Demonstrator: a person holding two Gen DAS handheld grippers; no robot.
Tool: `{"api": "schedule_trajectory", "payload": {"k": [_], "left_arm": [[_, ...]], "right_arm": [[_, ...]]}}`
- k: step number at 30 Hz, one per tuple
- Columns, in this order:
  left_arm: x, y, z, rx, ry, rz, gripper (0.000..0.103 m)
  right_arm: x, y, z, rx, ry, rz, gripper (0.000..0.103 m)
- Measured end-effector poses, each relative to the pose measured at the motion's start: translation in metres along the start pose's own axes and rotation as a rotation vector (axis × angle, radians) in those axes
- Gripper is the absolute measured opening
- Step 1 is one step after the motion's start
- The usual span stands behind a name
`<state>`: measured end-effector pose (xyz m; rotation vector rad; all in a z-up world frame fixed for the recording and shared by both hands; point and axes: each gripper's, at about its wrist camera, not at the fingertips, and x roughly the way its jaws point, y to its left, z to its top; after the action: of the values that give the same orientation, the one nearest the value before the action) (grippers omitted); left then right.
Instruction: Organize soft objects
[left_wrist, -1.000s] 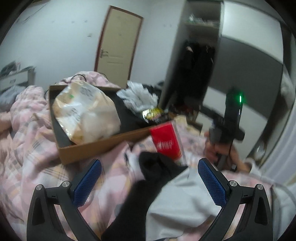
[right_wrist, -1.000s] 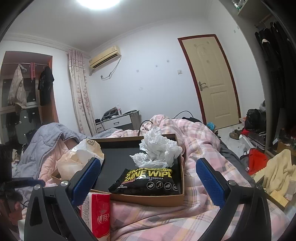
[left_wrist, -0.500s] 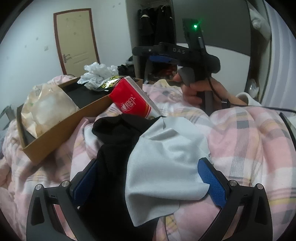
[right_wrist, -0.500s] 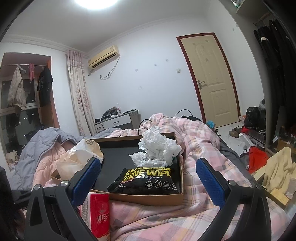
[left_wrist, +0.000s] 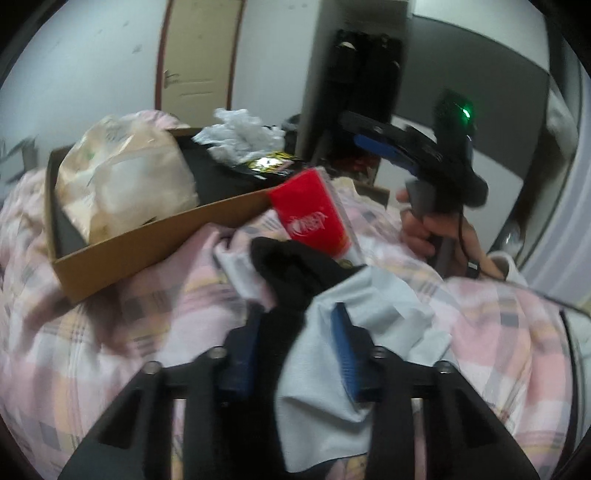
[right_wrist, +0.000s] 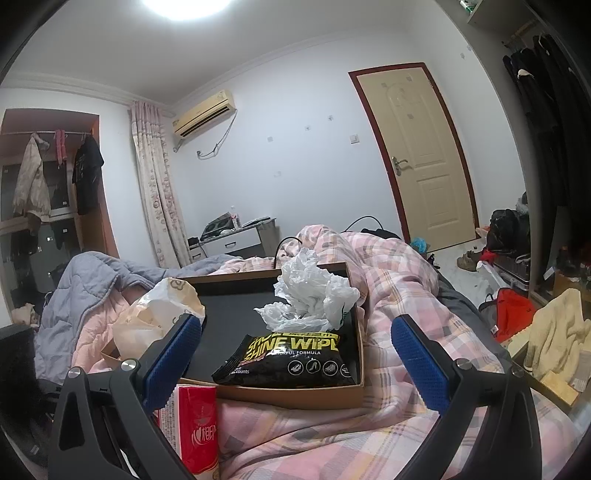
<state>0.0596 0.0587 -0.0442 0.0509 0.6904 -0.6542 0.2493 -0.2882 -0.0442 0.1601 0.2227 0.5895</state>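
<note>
Left claw pinched on black cloth and pale grey cloth on the pink plaid bed, just beside the cardboard tray; right claw spread wide, empty, facing tray.

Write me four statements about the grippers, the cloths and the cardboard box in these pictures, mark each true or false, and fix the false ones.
1. The left gripper is closed on the black cloth. True; the light blue cloth is bunched at the same pads too.
2. The right gripper holds the red tissue pack. False: it is open and holds nothing.
3. The black wipes pack lies inside the cardboard box. True.
4. The red tissue pack is inside the box. False: it lies outside, against the box's near wall, on the pink plaid quilt.
</note>
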Motion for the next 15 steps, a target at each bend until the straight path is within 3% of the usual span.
{"api": "schedule_trajectory", "payload": {"k": [3,8,15], "left_arm": [[-0.001,0.002,0.003,-0.006,-0.007,0.001,0.019],[-0.014,0.001,0.01,-0.024,-0.098,0.02,0.009],[-0.036,-0.007,0.017,-0.001,-0.216,0.077,0.008]], "right_arm": [[0.0,0.0,0.0,0.002,0.001,0.0,0.102],[-0.001,-0.001,0.001,0.003,0.0,0.0,0.102],[-0.001,-0.001,0.001,0.004,0.001,0.001,0.102]]}}
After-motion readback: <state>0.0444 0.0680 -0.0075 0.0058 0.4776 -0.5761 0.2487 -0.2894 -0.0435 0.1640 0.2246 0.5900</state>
